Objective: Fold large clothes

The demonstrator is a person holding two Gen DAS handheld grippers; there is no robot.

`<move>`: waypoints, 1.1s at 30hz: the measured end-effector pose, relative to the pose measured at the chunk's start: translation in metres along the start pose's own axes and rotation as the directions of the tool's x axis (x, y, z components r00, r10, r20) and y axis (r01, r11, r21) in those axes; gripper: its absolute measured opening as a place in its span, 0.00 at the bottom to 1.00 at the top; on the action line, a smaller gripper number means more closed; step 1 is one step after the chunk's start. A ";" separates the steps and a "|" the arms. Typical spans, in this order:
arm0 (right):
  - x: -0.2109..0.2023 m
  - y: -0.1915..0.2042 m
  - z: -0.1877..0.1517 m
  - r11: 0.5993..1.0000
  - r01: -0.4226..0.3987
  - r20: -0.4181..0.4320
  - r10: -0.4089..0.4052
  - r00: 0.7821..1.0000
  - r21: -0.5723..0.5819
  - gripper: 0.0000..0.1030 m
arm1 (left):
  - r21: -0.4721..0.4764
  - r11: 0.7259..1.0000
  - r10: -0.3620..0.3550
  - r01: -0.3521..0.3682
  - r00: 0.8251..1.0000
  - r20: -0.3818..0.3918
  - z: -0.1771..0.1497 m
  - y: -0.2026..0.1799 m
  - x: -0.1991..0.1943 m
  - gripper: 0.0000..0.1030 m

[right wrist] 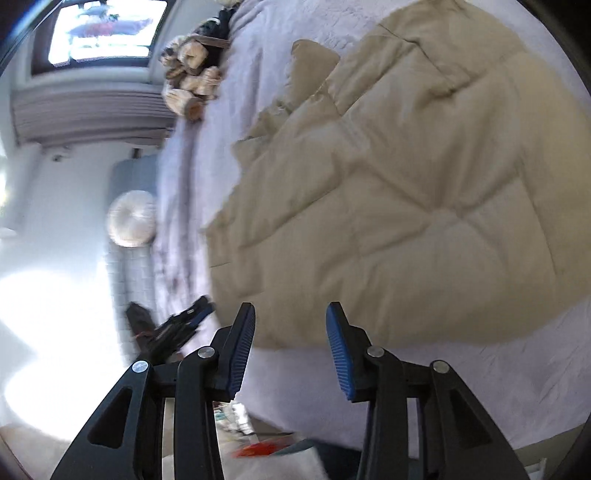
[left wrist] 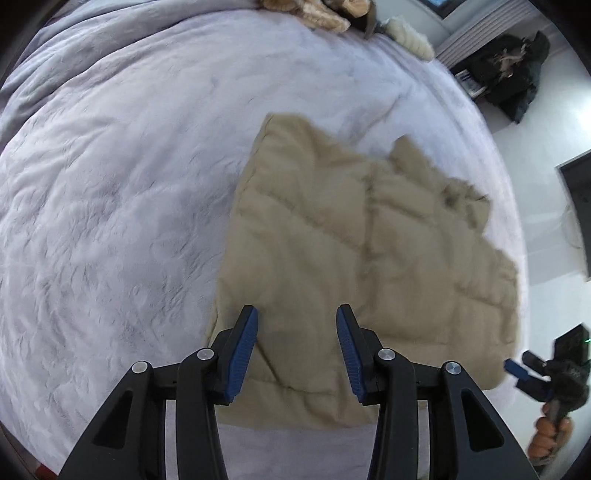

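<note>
Blue-padded fingers of the left gripper and right gripper stand parted, grasping nothing, above a beige quilted jacket lying folded on the grey-blanketed bed; plush toys sit well apart.

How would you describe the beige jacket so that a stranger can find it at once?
Look at the wide bed with its pale lilac blanket. On that blanket, near the close edge, lies the beige jacket, spread flat. It is puffy and stitched in quilted panels, unlike the furry brown heap at the far side.
</note>
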State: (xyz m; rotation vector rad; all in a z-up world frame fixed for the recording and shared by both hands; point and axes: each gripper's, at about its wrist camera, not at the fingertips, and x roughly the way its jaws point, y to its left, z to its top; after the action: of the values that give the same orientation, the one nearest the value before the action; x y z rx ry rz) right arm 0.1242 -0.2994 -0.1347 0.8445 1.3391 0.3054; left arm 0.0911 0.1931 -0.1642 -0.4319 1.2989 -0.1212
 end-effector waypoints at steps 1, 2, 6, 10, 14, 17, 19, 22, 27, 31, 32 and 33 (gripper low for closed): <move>-0.003 -0.005 -0.004 0.999 0.033 -0.001 -0.033 0.999 0.005 0.42 | 0.000 1.000 0.014 -0.014 1.000 -0.012 -0.002 0.003 0.005 0.44; 0.004 -0.007 -0.003 0.996 0.092 -0.009 -0.092 0.996 0.010 0.42 | 0.000 0.999 0.033 -0.033 0.999 -0.024 -0.004 0.006 0.010 0.44; 0.008 -0.038 -0.022 0.973 0.230 -0.037 -0.229 0.973 0.029 0.42 | -0.005 0.998 0.060 -0.060 0.997 -0.057 -0.009 0.016 0.023 0.44; 0.013 -0.049 -0.026 0.961 0.273 -0.046 -0.271 0.962 0.043 0.40 | -0.006 0.999 0.046 -0.047 0.997 -0.063 -0.008 0.019 0.022 0.44; 0.019 -0.049 -0.024 0.948 0.318 -0.063 -0.317 0.947 0.024 0.40 | -0.019 1.000 0.013 -0.014 0.998 -0.053 -0.003 0.027 0.012 0.44; 0.025 -0.052 -0.020 0.941 0.339 -0.069 -0.337 0.939 0.023 0.41 | -0.065 0.997 -0.043 0.041 0.999 -0.020 0.007 0.036 0.001 0.88; 0.027 -0.053 -0.018 0.936 0.352 -0.072 -0.350 0.934 0.023 0.41 | -0.071 0.994 -0.079 0.080 0.997 0.015 0.016 0.041 -0.005 0.89; 0.028 -0.053 -0.018 0.928 0.372 -0.073 -0.370 0.926 0.019 0.41 | -0.063 0.988 -0.146 0.143 0.989 -0.038 0.029 0.045 0.008 0.89; 0.032 -0.049 -0.020 0.915 0.403 -0.075 -0.402 0.913 0.005 0.42 | -0.001 0.980 -0.199 0.201 0.969 -0.149 0.055 0.044 0.051 0.89; 0.032 -0.048 -0.022 0.910 0.415 -0.074 -0.414 0.907 -0.001 0.42 | -0.011 0.933 -0.347 0.359 0.896 -0.276 0.069 0.038 0.091 0.89; 0.032 -0.048 -0.023 0.909 0.416 -0.073 -0.415 0.907 -0.002 0.42 | -0.017 0.923 -0.372 0.385 0.878 -0.301 0.070 0.036 0.098 0.89; 0.032 -0.048 -0.024 0.908 0.419 -0.072 -0.418 0.906 -0.003 0.42 | -0.018 0.914 -0.388 0.406 0.859 -0.333 0.071 0.033 0.107 0.89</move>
State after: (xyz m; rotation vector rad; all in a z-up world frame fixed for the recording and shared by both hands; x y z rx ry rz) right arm 0.0971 -0.3033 -0.1909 0.5381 1.5515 -0.0113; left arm 0.1832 0.2051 -0.2591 -0.6524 1.5160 -0.5986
